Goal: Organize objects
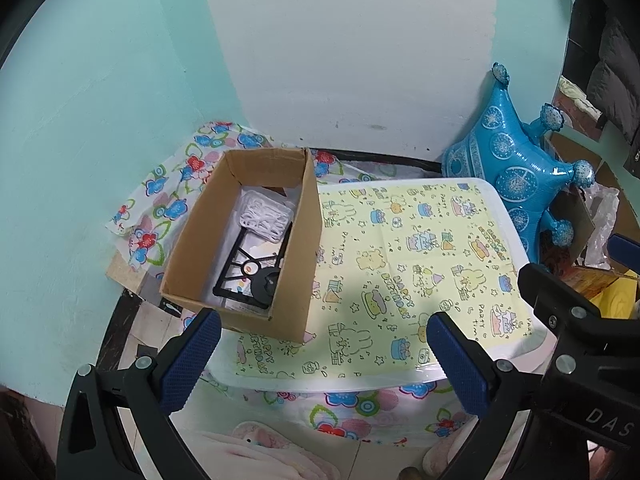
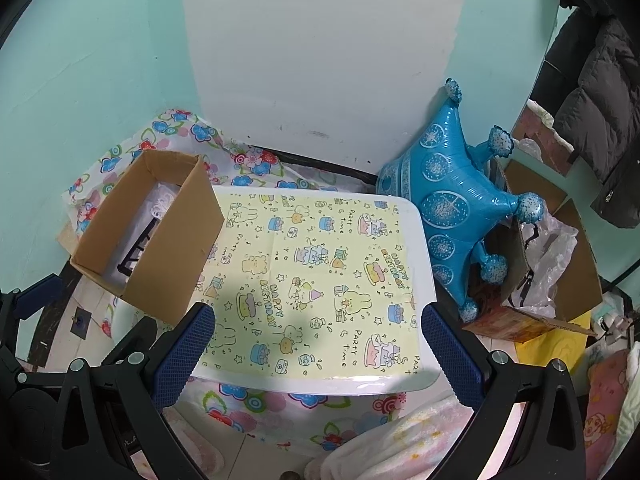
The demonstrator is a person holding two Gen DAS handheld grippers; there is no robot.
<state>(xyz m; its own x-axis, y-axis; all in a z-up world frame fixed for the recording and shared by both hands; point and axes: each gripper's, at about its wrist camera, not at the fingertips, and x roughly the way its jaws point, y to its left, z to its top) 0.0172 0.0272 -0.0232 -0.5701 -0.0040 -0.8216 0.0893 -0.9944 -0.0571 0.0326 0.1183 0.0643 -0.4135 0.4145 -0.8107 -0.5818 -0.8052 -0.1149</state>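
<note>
We note two matching handheld grippers. The left gripper has matte black plastic arms that curve, each ending in a blue pad with a fine knurled texture. Round silver screw heads sit at the pivots. The right gripper is built the same: black frame, blue textured pads, silver screws. White letters "DAS" mark its black body, seen in the left view.

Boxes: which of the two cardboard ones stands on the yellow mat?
The left box, holding a black frame. The right box sits off the mat, behind the balloon.
</note>
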